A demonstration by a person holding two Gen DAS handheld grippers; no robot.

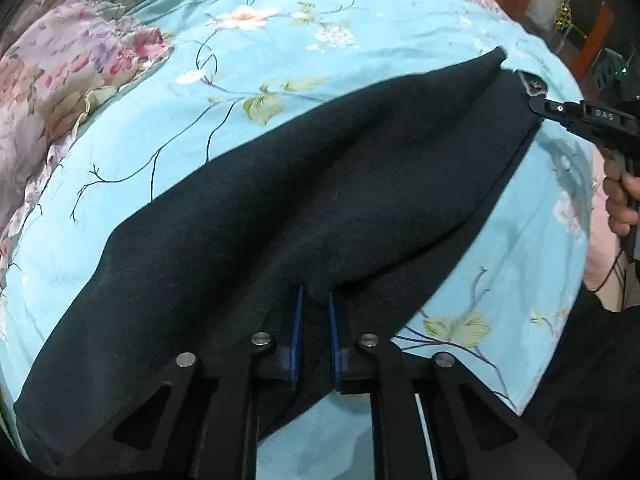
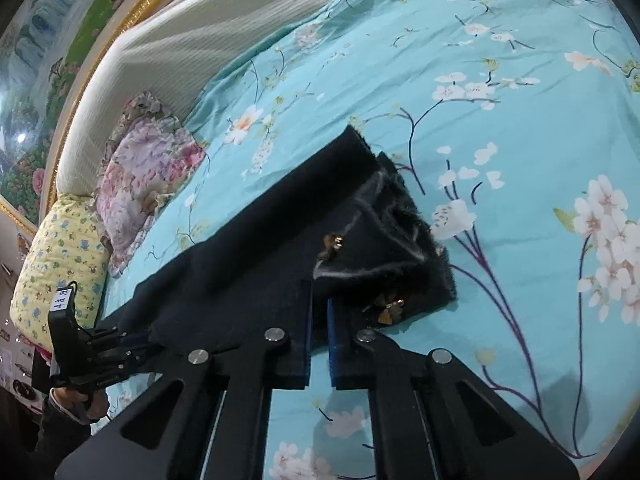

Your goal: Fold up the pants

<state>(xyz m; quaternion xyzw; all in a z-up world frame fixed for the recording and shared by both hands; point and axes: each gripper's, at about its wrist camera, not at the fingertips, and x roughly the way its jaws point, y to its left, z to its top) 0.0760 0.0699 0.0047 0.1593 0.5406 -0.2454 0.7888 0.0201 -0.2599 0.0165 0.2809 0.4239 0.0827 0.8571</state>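
The left gripper [image 1: 314, 334] is pinching the near edge of the dark pants [image 1: 280, 208], its jaws closed on a raised ridge of the cloth. The pants are lying flat on the bed [image 1: 168, 148], their long axis running away from that grip toward the far end, where the right gripper [image 2: 319, 338] is clamping the near corner beside the fringed, stitched end [image 2: 400, 240] with its small gold trims. Each hand is thus holding one end of the same near long edge, with the cloth stretching between them. Beyond the pants, the turquoise flowered sheet is lying bare and wide, giving room to carry that edge over. Farther off from the pants, the floral pillows [image 2: 148, 172] are resting against the pale headboard [image 2: 200, 40].
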